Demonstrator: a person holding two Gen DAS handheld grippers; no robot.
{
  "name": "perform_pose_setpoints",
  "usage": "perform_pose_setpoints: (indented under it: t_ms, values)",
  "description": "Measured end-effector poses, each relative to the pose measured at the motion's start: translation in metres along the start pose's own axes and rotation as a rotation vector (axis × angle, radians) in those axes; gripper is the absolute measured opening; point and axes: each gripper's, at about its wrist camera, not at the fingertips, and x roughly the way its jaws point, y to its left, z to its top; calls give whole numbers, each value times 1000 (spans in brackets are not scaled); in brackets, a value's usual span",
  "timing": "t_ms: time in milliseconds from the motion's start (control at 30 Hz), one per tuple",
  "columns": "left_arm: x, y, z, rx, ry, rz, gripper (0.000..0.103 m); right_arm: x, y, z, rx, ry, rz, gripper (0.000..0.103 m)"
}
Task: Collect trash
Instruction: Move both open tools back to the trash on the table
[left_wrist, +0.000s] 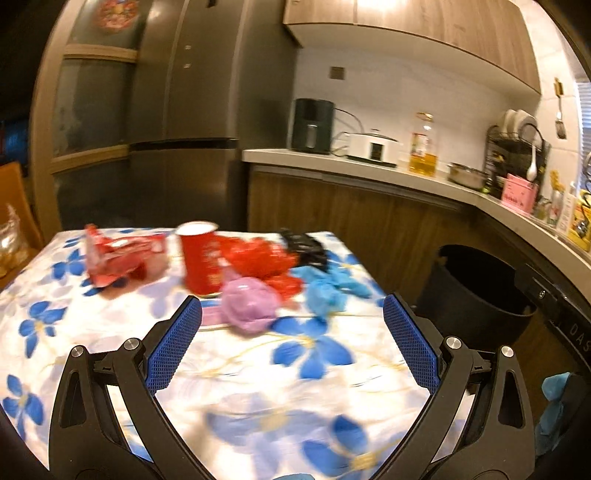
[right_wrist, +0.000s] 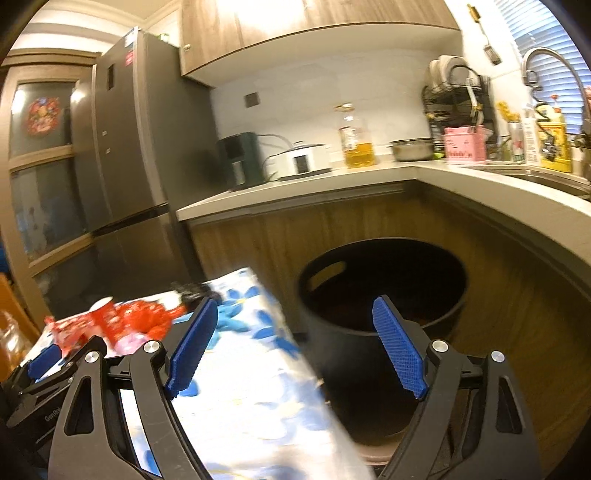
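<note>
While the left gripper (left_wrist: 291, 314) is hanging over the flowered tablecloth (left_wrist: 110, 332) with its jaws spread wide and nothing between them, the trash is lying ahead of it: a crumpled red wrapper (left_wrist: 114, 258) far left, a red paper cup (left_wrist: 199, 258) standing upright, a pink wad (left_wrist: 249, 302) nearest the fingertips, then blue scraps (left_wrist: 328, 284). The right gripper (right_wrist: 295, 325) is also gaping empty, pointing toward the black bin (right_wrist: 384, 295) sitting just beside the table's right edge.

open left gripper (left_wrist: 291, 321), trash on table (left_wrist: 110, 325), bin (left_wrist: 476, 288)
</note>
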Motion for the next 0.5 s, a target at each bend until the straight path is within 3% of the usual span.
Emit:
perform_pose_setpoints:
  t_ms: [500]
  values:
    - [-17,120,-4,-118,-16,227,97,49,126,-44,-120,112,206,80]
